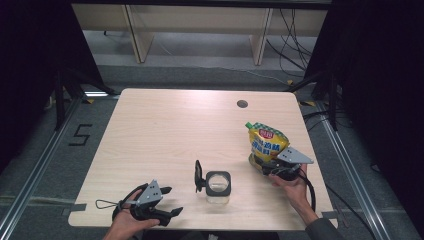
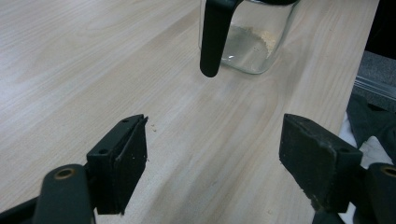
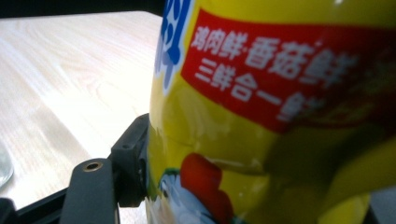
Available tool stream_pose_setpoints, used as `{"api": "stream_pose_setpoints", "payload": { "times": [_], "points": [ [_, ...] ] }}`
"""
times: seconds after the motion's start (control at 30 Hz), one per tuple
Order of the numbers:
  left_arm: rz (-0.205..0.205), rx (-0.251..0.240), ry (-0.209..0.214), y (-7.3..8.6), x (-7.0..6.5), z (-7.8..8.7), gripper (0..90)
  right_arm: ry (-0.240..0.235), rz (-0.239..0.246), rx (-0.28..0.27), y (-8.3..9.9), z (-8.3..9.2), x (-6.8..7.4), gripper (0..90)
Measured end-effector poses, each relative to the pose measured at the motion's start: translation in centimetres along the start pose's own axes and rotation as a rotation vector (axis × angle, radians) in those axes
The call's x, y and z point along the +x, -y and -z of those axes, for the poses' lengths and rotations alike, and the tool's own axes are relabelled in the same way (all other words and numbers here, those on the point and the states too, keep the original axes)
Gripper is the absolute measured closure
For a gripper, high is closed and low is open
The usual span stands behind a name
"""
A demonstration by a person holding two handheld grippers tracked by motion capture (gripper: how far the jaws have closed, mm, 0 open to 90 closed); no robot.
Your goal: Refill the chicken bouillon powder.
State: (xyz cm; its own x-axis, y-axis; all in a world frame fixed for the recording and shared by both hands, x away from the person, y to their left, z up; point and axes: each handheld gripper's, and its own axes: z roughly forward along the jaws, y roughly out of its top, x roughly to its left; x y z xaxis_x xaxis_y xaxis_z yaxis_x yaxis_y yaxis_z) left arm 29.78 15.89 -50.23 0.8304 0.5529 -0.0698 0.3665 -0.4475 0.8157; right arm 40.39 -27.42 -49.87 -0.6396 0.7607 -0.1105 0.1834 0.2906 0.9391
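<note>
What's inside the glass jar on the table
The glass jar, its black flip lid standing open, looks nearly empty: just a thin scatter of pale crumbs or powder on its bottom. The black rim and handle cover part of the inside.

I see the yellow seasoning pouch standing upright near the table's right edge. Its green cap points up. Red label faces me.

The worktop is a pale wood-grain board with rounded corners and a round dark hole near its far right edge. A clear glass jar with a black rim and an opened black lid stands near the front middle. A yellow pouch with a green cap stands toward the right side, well apart from the jar.
</note>
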Motion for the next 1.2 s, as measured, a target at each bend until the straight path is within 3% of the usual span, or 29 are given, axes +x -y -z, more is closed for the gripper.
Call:
{"api": "stream_pose_setpoints", "payload": {
  "times": [0.03,0.1,0.17,0.2,0.23,0.27,0.33,0.47,0.5,0.53,0.67,0.7,0.83,0.9,0.97,1.0,1.07,1.1,1.13,1.2],
  "points": [
    [0.002,-0.012,-0.003,0.1,-0.1,-0.1,23.0,-0.013,0.038,-0.013,-0.1,0.1,0.0,34.0],
    [0.000,-0.008,0.003,0.0,0.0,-0.1,23.1,-0.012,0.027,-0.011,-0.4,0.7,0.4,34.1],
    [-0.004,0.005,0.000,0.0,0.1,0.0,23.1,-0.008,0.097,-0.020,-1.0,1.3,0.7,34.1],
    [-0.005,0.004,-0.003,0.0,0.1,0.1,23.0,0.008,0.161,-0.023,-1.6,1.9,0.9,34.1],
    [0.004,-0.014,-0.012,0.1,0.0,0.0,23.0,0.013,0.184,-0.026,-2.0,2.3,1.3,34.1],
    [-0.028,-0.017,-0.017,0.1,0.2,0.0,23.0,0.016,0.192,-0.037,-2.2,2.6,1.4,34.1],
    [-0.022,-0.005,-0.014,0.0,0.2,0.1,23.0,-0.007,0.223,-0.046,-2.9,3.3,1.8,34.1],
    [-0.015,-0.007,-0.020,0.1,0.1,0.1,22.9,0.017,0.358,-0.020,-3.6,5.1,3.3,34.1],
    [-0.019,-0.007,-0.019,0.1,0.1,0.1,22.9,0.005,0.355,-0.002,-3.6,5.3,3.6,34.1],
    [-0.020,-0.007,-0.019,0.0,0.1,0.0,22.9,0.000,0.387,0.013,-3.7,5.7,4.0,34.1],
    [-0.021,-0.017,-0.020,0.1,0.2,0.0,22.9,-0.015,0.440,0.042,-3.7,6.3,5.0,34.1],
    [-0.020,-0.009,-0.023,0.0,0.2,0.1,22.8,-0.009,0.434,0.055,-3.7,6.5,5.3,34.1],
    [0.011,-0.015,-0.024,0.1,0.0,0.0,22.7,0.012,0.506,0.106,-4.0,6.9,6.2,34.2],
    [-0.019,-0.015,-0.024,0.0,0.2,0.1,22.7,0.002,0.508,0.113,-4.0,7.1,6.5,34.2],
    [-0.016,-0.017,-0.025,0.0,0.2,0.1,22.6,0.002,0.511,0.132,-4.0,7.3,6.9,34.2],
    [0.010,-0.016,-0.030,0.1,0.1,0.1,22.7,0.009,0.560,0.142,-4.1,7.3,7.1,34.2],
    [0.007,-0.011,-0.032,0.1,0.1,0.0,22.7,0.016,0.602,0.165,-4.2,7.3,7.5,34.2],
    [0.010,-0.022,-0.028,0.1,0.0,0.0,22.7,0.011,0.593,0.171,-4.2,7.4,7.7,34.2],
    [-0.004,-0.017,-0.028,0.1,0.1,0.0,22.7,-0.002,0.614,0.172,-4.3,7.4,7.9,34.2],
    [0.012,-0.020,-0.029,0.1,0.1,0.1,22.7,0.016,0.668,0.203,-4.4,7.5,8.5,34.3]
  ]
}}
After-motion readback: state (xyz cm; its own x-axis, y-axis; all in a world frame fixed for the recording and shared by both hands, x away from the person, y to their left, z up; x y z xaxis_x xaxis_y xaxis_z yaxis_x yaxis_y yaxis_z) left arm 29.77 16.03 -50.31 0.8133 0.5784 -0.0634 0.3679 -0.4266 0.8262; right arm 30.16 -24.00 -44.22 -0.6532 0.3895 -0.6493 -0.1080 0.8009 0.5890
